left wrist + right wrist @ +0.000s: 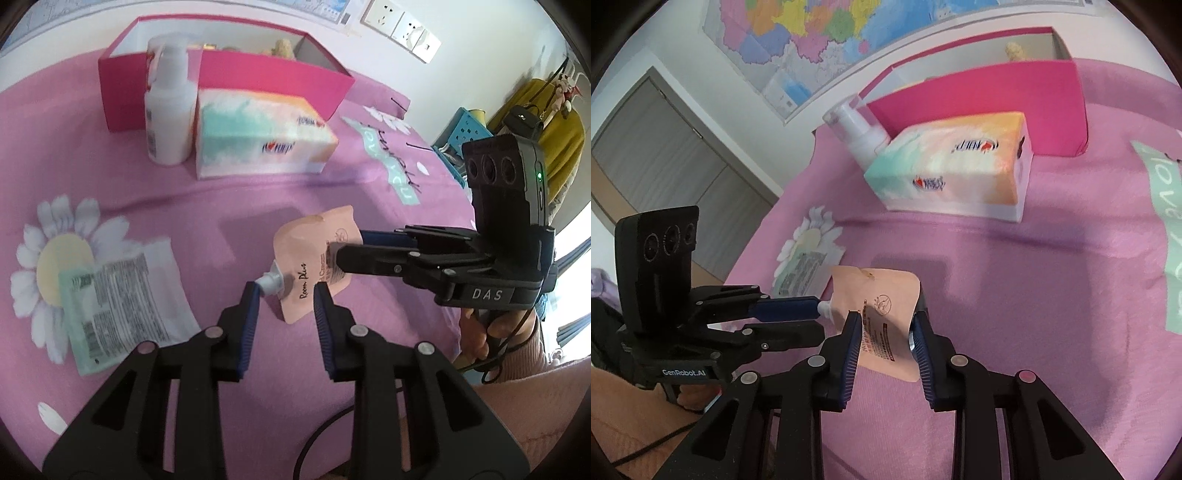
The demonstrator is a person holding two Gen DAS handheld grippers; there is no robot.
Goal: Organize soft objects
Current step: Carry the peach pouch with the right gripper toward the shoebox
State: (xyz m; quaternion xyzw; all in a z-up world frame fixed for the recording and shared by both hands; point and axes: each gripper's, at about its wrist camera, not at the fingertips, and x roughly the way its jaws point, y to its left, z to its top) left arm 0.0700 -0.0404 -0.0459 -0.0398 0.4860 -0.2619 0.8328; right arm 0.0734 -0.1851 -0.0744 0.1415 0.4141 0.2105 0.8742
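Note:
A peach spout pouch [314,258] with a white cap is held above the pink bedspread. My right gripper [884,321] is shut on the pouch [882,314], pinching its body between both blue pads; it also shows in the left wrist view [345,247]. My left gripper [286,291] is open, its fingers straddling the pouch's cap end without pinching it; it shows in the right wrist view [818,317] beside the cap. A flat green-and-white packet [110,306] lies on the bed to the left.
A pink open box [221,74] stands at the back with soft items inside. A tissue pack [258,140] and a white pump bottle [168,110] stand in front of it. The pink bedspread [258,199] has daisy prints.

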